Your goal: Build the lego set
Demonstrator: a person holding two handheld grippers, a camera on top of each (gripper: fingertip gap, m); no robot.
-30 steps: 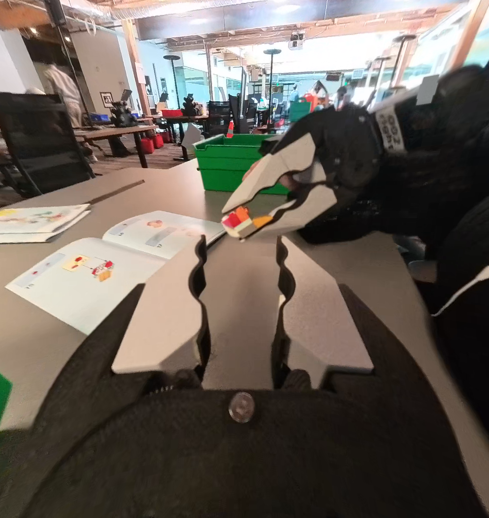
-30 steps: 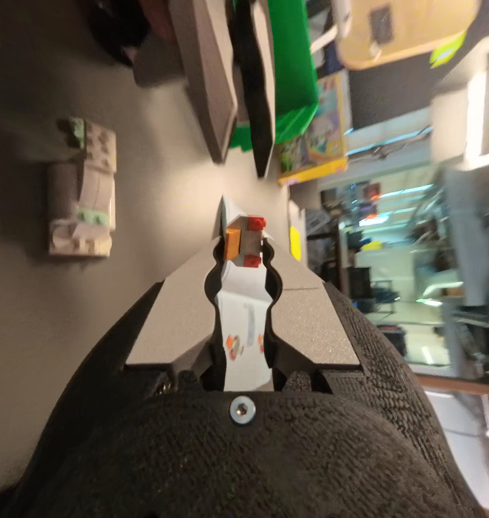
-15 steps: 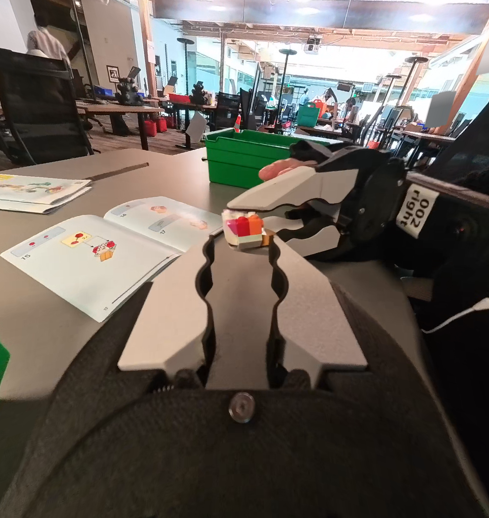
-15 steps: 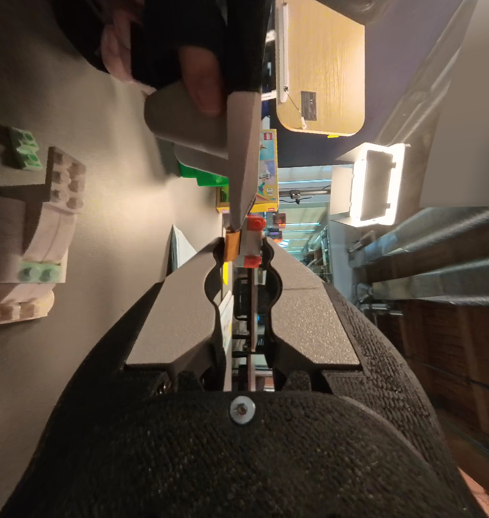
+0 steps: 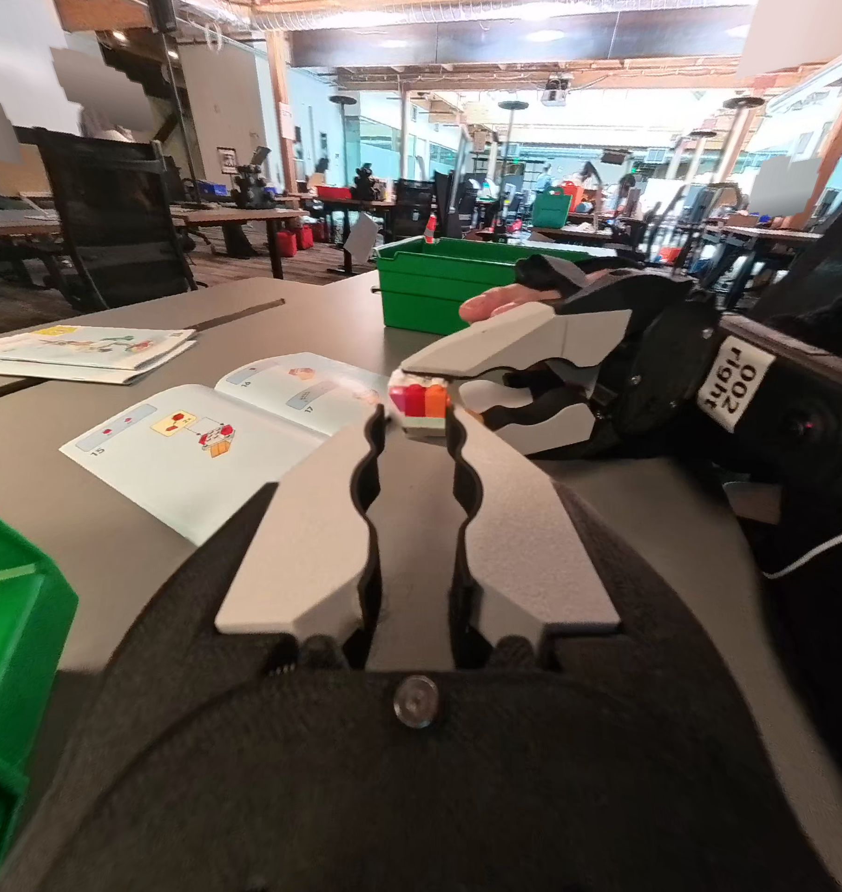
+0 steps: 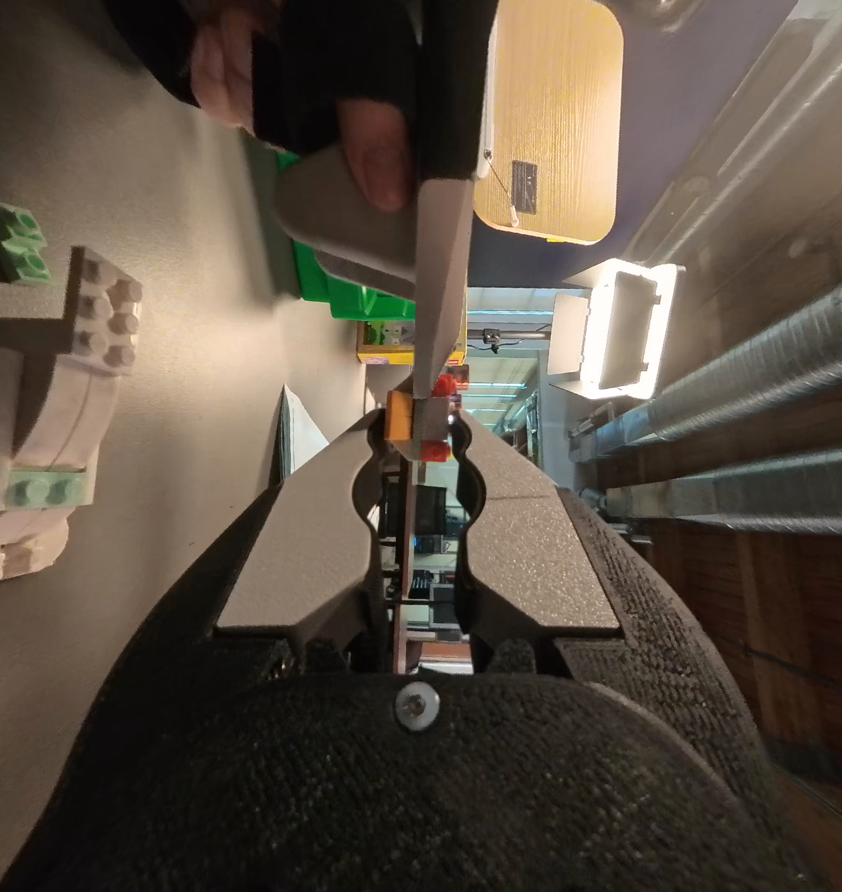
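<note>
A small lego assembly (image 5: 419,410) of red, orange, pink and pale grey bricks hangs above the grey table. My right gripper (image 5: 426,400) comes in from the right and is shut on it from above and below. My left gripper (image 5: 415,415) has its tips on either side of the same assembly, closed in against it. In the right wrist view the assembly (image 6: 421,425) sits between my right gripper's tips (image 6: 419,425), and a left gripper finger (image 6: 438,289) reaches down onto it. A gloved hand (image 6: 371,145) holds the left gripper.
An open instruction booklet (image 5: 192,444) lies on the table left of the grippers, with more booklets (image 5: 86,352) behind it. A green bin (image 5: 438,289) stands at the back and another (image 5: 8,627) at the near left. A white arch build with pale green plates (image 6: 57,410) lies on the table. Left and right tips are no more than a few centimetres apart.
The right gripper has turned level and brought the assembly between my left fingertips. The left gripper's gap has narrowed around it.
</note>
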